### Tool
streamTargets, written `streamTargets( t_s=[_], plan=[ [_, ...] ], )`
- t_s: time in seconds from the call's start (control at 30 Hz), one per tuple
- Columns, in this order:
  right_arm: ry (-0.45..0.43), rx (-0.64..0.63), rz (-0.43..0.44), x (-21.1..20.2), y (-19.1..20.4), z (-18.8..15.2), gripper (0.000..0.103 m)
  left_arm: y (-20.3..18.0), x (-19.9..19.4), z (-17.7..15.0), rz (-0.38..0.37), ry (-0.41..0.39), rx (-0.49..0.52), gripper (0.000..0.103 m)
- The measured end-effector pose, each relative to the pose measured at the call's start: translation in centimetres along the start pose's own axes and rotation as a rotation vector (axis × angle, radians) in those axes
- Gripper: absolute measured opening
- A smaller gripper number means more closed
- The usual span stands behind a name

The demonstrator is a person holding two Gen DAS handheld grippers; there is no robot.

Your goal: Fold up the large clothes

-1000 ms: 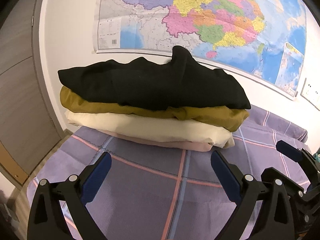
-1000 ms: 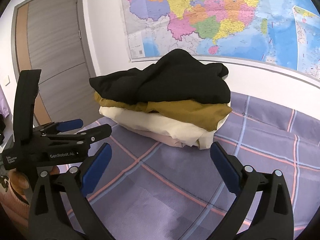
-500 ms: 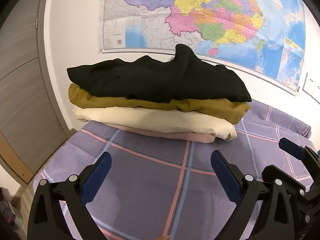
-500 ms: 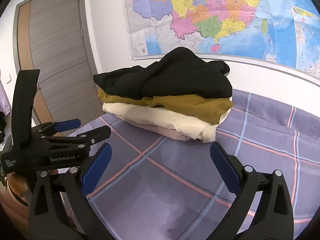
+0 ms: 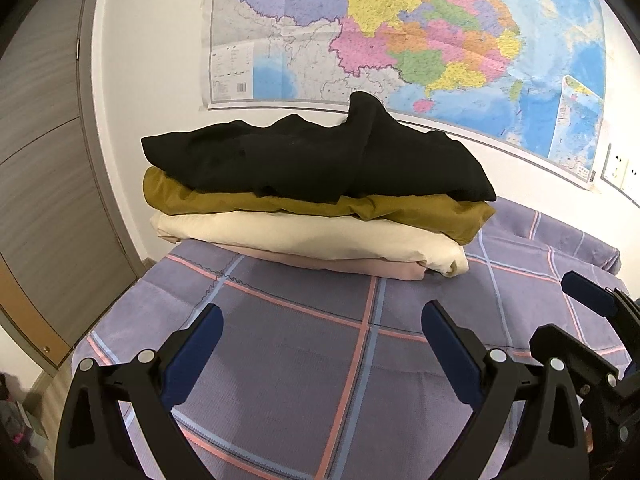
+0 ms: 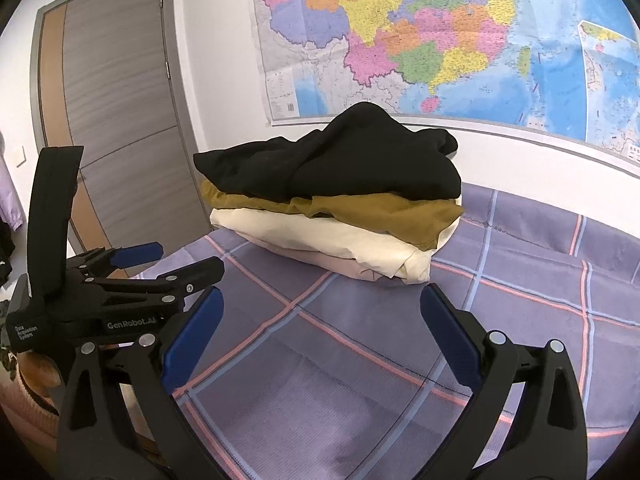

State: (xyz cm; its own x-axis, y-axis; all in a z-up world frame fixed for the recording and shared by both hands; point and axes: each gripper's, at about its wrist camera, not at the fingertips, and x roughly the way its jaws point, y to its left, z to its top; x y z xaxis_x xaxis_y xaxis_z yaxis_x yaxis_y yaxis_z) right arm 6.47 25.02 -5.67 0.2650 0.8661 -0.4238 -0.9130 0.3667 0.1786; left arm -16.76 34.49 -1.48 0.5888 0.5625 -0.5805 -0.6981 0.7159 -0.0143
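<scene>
Left wrist view: my left gripper point(image 5: 320, 332) and right gripper point(image 6: 320, 320) both spread wide, holding nothing. Folded clothes stack point(image 5: 316, 200) sits at bed point(image 5: 280, 360) far edge. Black garment point(image 5: 320, 160) on top looks soft, floppy; I'd pinch near corners.

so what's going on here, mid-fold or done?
Looks done or between items. Four folded garments sit stacked on the plaid bed: black on top, then mustard, cream, and pink at the bottom. The left gripper and right gripper are both open and empty, above the bedspread short of the stack, touching nothing.
</scene>
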Motion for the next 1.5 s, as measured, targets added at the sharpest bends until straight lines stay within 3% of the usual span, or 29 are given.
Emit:
streamTargets(
  t_s=[1.5],
  plan=[
    [-0.015, 0.01, 0.011, -1.4, 1.1, -1.0, 0.097, -0.2, -1.7, -1.2, -0.005, -0.011, 0.013, 0.096]
  ],
)
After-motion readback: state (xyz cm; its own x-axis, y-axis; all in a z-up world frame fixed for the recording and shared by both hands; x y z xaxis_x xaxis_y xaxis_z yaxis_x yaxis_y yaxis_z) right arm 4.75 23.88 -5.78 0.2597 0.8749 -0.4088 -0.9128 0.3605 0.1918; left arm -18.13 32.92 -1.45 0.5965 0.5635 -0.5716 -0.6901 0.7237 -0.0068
